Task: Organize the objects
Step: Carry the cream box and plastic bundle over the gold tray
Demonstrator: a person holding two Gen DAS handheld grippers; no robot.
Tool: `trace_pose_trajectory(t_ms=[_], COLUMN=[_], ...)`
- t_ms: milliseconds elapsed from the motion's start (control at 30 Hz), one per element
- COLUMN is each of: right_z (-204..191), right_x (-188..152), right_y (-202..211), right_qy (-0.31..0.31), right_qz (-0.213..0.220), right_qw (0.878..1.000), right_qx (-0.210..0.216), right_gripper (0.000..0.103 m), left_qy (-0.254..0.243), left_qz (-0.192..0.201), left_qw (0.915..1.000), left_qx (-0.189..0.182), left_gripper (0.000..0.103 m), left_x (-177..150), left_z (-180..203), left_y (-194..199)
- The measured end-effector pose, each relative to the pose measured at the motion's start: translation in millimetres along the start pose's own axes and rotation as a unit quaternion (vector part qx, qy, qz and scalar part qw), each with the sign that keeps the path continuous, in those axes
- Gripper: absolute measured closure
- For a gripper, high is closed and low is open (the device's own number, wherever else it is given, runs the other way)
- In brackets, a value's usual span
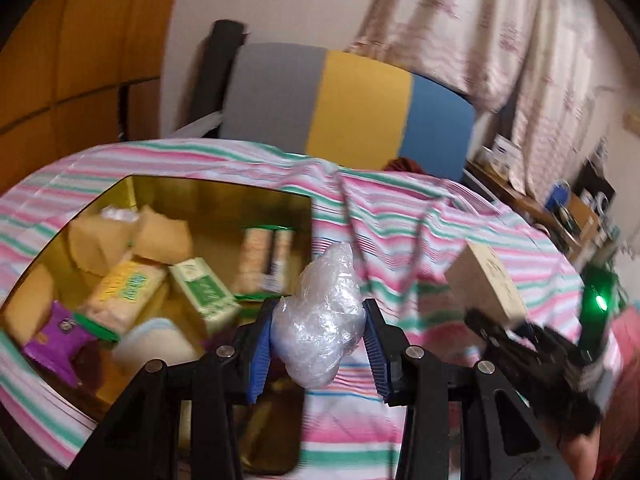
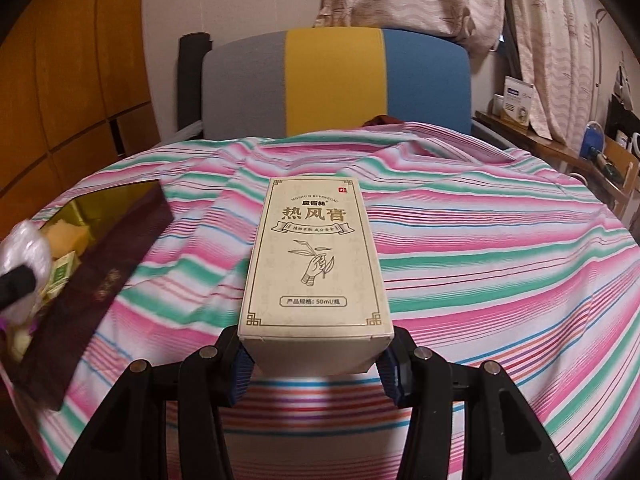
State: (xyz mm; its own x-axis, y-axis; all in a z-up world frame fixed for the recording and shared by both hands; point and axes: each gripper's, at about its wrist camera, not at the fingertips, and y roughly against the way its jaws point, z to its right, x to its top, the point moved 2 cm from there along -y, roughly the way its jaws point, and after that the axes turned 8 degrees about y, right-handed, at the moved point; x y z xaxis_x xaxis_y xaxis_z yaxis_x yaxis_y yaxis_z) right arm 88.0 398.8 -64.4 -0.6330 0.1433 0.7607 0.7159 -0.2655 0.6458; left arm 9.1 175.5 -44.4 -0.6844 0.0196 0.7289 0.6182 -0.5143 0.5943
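My left gripper [image 1: 318, 332] is shut on a crumpled clear plastic bag [image 1: 320, 316], held above the striped cloth just right of a gold-lined open box [image 1: 224, 196]. That box holds snack packets, a purple wrapper [image 1: 60, 332] and tan sponges. My right gripper [image 2: 316, 360] is shut on a cream carton [image 2: 316, 260] with Chinese lettering and a drawn hand; the carton points away over the cloth. In the left wrist view the same carton [image 1: 488, 284] shows at the right in the right gripper. In the right wrist view the bag [image 2: 24, 256] appears at the far left.
A pink, green and white striped cloth [image 2: 500, 260] covers the table. The box's dark red lid [image 2: 100, 288] stands open along its right side. Behind the table is a chair [image 2: 336, 80] with a grey, yellow and blue back. A cluttered shelf [image 2: 592, 148] and curtains are at the right.
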Motion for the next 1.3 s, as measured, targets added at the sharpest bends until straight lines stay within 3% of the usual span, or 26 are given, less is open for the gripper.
trace_pose_trajectory(t_ms=[167,400,500,600,833,967,1300], right_z=[-24.1,-51.3,-62.3,-72.0,-85.9,-94.7,-124.1], right_x=[5.7,15.9,19.7,23.2,29.6,33.7,55.3], right_y=[10.9,24.9,29.5,34.3,40.7,38.7,33.1], right_qy=[0.011,0.017,0.021,0.026,0.036,0.042,0.087], right_qz=[0.012,0.022,0.026,0.029,0.031,0.027,0.026], right_qw=[1.000,0.998,0.997,0.996,0.994,0.993,0.987], right_qx=[0.023,0.056,0.068,0.079,0.096,0.106,0.134], right_gripper=[0.052,0.052,0.052,0.052,0.052,0.052,0.052], left_qy=[0.033,0.064,0.071,0.084,0.064,0.058,0.058], left_qz=[-0.005,-0.028,-0.038,-0.035,-0.013,-0.013,-0.015], left_qw=[0.9991,0.9968,0.9957,0.9947,0.9966,0.9973,0.9976], left_qx=[0.028,0.039,0.045,0.047,0.050,0.042,0.033], left_gripper=[0.060,0.061,0.054,0.038,0.017,0.011,0.008], left_x=[23.1,44.9,52.0,56.0,40.4,27.9,17.8], left_z=[-26.3,-48.1,-52.1,-55.2,-57.1,-59.3,-70.3], left_y=[-13.4,-33.2,-42.7,-45.4,-24.8,-12.0,11.5])
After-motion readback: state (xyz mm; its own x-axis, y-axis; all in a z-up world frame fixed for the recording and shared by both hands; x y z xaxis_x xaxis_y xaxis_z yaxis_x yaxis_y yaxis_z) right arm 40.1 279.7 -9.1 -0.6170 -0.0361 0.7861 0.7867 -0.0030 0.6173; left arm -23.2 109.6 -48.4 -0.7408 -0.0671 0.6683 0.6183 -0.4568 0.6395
